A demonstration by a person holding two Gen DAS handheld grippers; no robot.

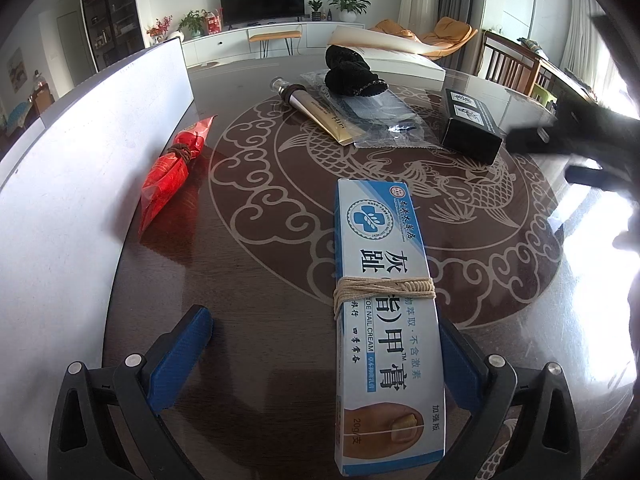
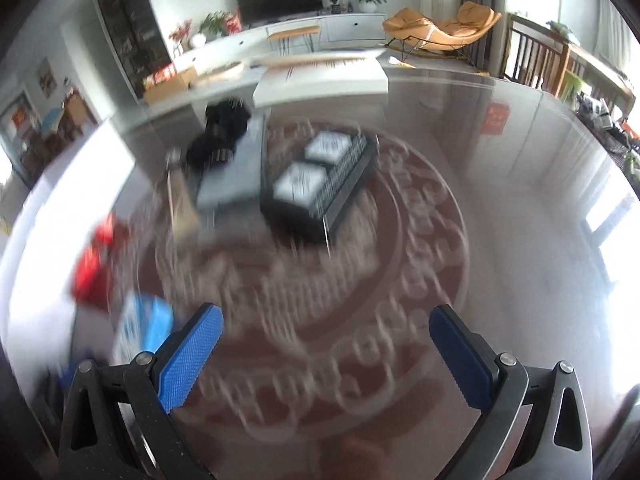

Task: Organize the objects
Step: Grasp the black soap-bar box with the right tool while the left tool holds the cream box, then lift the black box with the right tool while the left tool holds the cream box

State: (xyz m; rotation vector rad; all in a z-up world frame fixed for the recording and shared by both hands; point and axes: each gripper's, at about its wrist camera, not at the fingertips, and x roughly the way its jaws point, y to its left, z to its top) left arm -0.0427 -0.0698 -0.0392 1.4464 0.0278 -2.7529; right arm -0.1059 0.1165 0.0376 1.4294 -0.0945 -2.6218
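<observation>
**Both grippers wide apart; cream box lies between your left fingers**

At your far left stands a white board [image 1: 92,152] along the table [image 1: 256,288] edge, and just beside it lies a red packet [image 1: 172,172] tied round its middle with cord. Your left gripper [image 1: 324,354] has its jaws spread wide. The left blue pad [image 1: 182,360] is well clear of everything. The nail cream box [image 1: 384,312], bound with beige string, lies flat on the table between the fingers, its right edge just beside or touching the right pad [image 1: 460,368]; you cannot tell which from this view. Nothing is clamped.

Farther back, from left to right, sit a gold tube [image 1: 320,110], a black cloth bundle [image 1: 352,72] on a clear plastic sleeve [image 1: 384,112], and a black box [image 1: 472,124].

Your right gripper [image 2: 326,350] also has its jaws fully apart, holding nothing, above the patterned table. That view is blurred; the black box [image 2: 320,184] lies ahead of the fingers, well apart from them.
</observation>
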